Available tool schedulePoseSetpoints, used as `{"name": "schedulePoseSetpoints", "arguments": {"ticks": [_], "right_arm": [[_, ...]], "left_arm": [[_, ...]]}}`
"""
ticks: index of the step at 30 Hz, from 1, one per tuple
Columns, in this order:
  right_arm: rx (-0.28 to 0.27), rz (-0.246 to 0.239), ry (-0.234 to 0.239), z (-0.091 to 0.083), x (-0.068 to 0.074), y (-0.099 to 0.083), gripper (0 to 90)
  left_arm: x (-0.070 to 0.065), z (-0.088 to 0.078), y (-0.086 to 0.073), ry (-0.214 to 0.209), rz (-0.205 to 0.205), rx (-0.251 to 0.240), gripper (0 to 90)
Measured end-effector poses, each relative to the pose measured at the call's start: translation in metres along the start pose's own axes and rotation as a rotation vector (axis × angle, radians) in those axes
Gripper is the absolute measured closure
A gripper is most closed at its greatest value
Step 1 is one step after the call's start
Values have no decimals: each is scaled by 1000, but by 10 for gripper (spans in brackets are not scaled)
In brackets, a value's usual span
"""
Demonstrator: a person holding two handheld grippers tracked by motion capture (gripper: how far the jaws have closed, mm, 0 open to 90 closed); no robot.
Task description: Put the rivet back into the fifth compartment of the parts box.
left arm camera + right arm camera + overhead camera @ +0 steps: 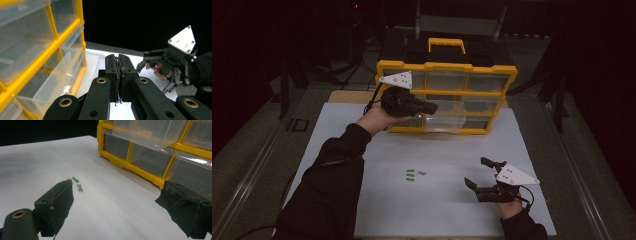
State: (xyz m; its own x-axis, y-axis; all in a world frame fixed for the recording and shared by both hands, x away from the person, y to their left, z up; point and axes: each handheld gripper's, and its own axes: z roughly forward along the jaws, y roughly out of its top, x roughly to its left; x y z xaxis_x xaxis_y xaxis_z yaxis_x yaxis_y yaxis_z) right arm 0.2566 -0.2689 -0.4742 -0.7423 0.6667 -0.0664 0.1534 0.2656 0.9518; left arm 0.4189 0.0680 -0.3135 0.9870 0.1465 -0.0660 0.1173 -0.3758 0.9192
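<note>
Two claws: left claw (119, 75) pressed together empty, right claw (125, 212) spread; small screw (80, 187) blurry.

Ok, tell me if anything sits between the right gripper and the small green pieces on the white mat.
Nothing visible does. The right gripper rests open on the white mat, and bare mat lies between it and the green pieces; a small metal part sits beside them.

Surface: flat white table top (362, 150)
At the far edge: yellow-framed plastic organiser with clear drawers (446, 66), standing upright
Mid-table: small green plastic cylinders (410, 175), lying loose
Just beside them: tiny metal screw (422, 173)
</note>
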Motion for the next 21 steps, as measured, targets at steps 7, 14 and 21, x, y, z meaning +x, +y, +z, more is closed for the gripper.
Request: {"name": "schedulePoseSetpoints", "arguments": {"ticks": [7, 14, 21], "right_arm": [[2, 0, 1, 0, 0, 0, 113], [-4, 3, 5, -1, 0, 0, 112], [-2, 10, 6, -1, -1, -1, 113]], "left_arm": [[15, 8, 8, -12, 21, -38, 860], [30, 19, 10, -25, 26, -3, 860], [40, 38, 4, 15, -6, 89, 852]]}}
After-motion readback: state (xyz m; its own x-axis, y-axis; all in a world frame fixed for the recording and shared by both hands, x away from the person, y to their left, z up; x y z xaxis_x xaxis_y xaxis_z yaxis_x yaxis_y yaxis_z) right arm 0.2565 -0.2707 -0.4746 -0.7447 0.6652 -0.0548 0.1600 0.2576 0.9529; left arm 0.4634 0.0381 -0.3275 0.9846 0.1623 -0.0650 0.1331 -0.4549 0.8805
